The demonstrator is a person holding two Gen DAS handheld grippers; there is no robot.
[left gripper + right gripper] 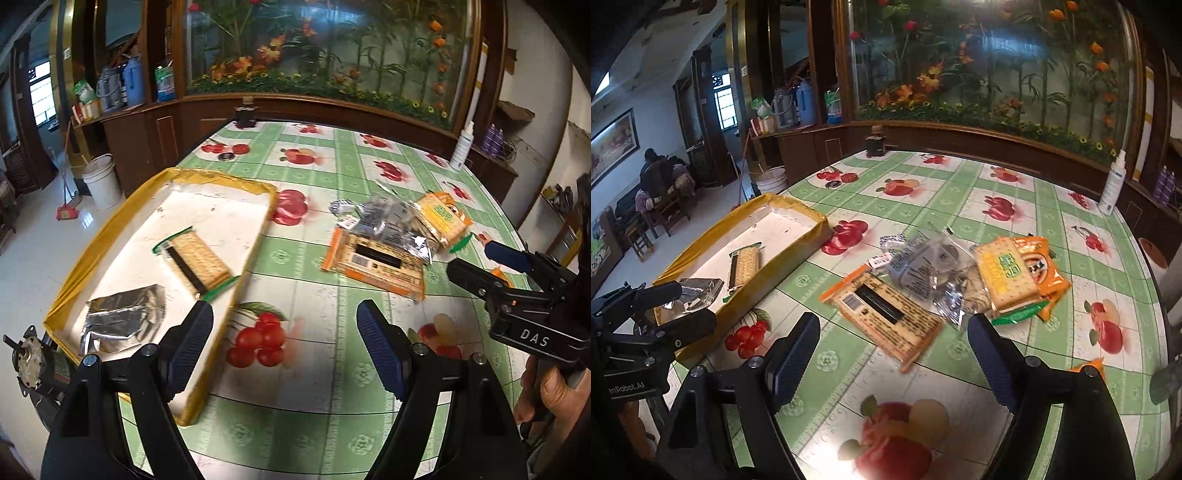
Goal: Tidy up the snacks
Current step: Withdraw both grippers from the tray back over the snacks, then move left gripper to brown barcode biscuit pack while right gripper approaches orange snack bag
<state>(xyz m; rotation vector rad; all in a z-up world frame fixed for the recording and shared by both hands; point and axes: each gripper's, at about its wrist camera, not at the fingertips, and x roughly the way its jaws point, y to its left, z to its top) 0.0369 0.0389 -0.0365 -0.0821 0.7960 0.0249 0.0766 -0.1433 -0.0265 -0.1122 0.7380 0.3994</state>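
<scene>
A yellow-rimmed tray (88,254) (783,258) at the table's left holds a cracker pack (197,260) (744,264) and a silver foil pack (118,321) (700,290). A heap of snacks lies right of it: an orange flat pack (373,264) (886,310), a clear bag (397,221) (931,269) and green-trimmed cracker packs (445,216) (1008,277). My left gripper (284,336) is open and empty over the tablecloth beside the tray. My right gripper (894,350) is open and empty just before the orange pack.
A fruit-print green tablecloth (960,177) covers the round table. A white spray bottle (463,146) (1112,184) stands at the far right, a dark jar (245,112) (875,142) at the far edge. A wooden cabinet with glass runs behind. A white bucket (101,179) stands on the floor.
</scene>
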